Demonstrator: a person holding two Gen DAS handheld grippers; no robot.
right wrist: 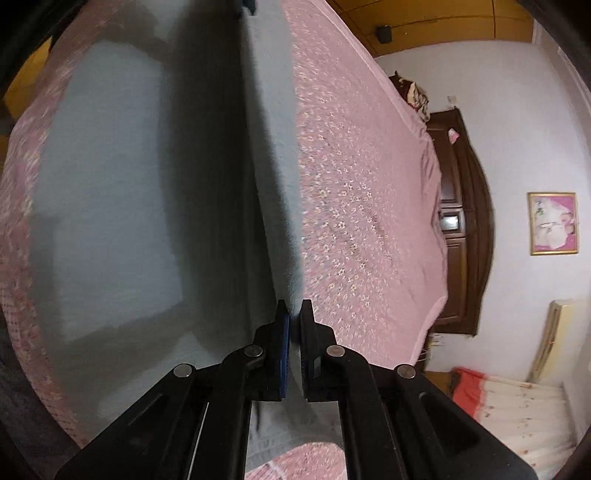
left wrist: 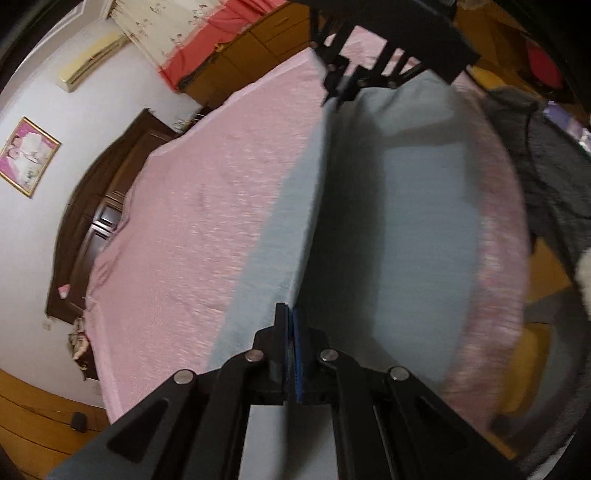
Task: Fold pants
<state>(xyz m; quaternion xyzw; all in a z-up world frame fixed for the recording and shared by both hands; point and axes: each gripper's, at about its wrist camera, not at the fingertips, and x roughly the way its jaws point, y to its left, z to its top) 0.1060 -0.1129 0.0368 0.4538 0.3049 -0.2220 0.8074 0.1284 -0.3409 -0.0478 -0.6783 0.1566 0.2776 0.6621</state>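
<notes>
Light grey-blue pants (left wrist: 424, 229) are lifted over a pink flowered bed (left wrist: 207, 221). My left gripper (left wrist: 291, 317) is shut on one end of the pants' raised edge. My right gripper (right wrist: 293, 314) is shut on the other end, and it also shows in the left wrist view (left wrist: 338, 92) at the far end of the taut edge. The cloth (right wrist: 110, 206) hangs down from that edge onto the bed (right wrist: 369, 184). The lower part of the pants lies flat in shadow.
A dark wooden headboard (left wrist: 92, 229) stands against the white wall with a framed picture (left wrist: 27, 155). A grey garment (left wrist: 546, 155) lies at the bed's edge. Red and flowered curtains (left wrist: 192, 40) hang beyond the bed. Wooden floor (right wrist: 424, 22) surrounds the bed.
</notes>
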